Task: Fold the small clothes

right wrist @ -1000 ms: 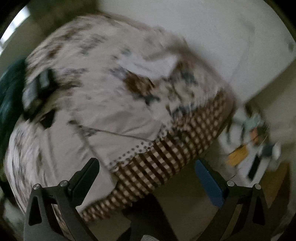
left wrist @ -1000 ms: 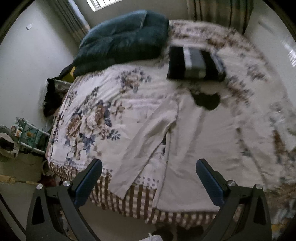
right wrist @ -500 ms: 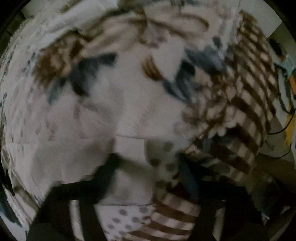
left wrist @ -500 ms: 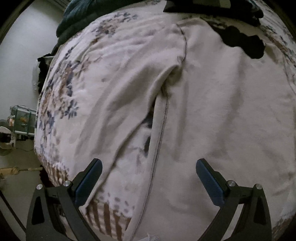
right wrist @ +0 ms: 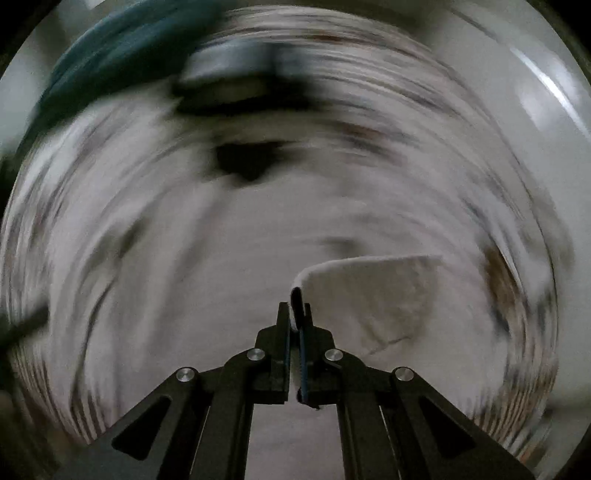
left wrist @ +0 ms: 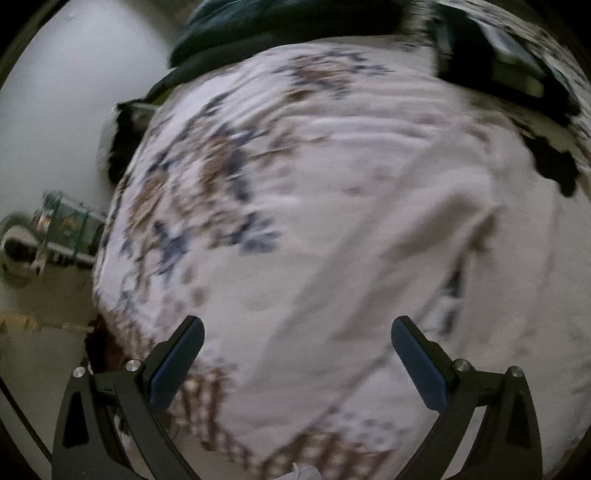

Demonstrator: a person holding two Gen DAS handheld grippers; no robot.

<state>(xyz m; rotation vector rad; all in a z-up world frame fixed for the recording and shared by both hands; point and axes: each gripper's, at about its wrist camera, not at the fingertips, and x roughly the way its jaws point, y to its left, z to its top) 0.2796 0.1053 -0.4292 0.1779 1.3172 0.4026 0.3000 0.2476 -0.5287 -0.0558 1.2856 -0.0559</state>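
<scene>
A cream long-sleeved top [left wrist: 498, 280] lies spread on a floral bedspread [left wrist: 229, 177]; its left sleeve [left wrist: 369, 273] runs down toward the bed's near edge. My left gripper [left wrist: 295, 354] is open and empty, low over that sleeve near its lower end. My right gripper [right wrist: 297, 317] is shut on the cuff of the top's other sleeve [right wrist: 373, 291] and holds it lifted over the top's body [right wrist: 221, 295]. The right wrist view is heavily blurred.
A dark teal duvet [left wrist: 280, 26] and a folded black-and-grey garment [left wrist: 498, 48] lie at the far end of the bed. A small rack with clutter [left wrist: 62, 229] stands on the floor to the left, by a white wall.
My right gripper has closed on the sleeve cuff and swung it up over the top. My left gripper has shifted left, from the top's side seam to over the left sleeve.
</scene>
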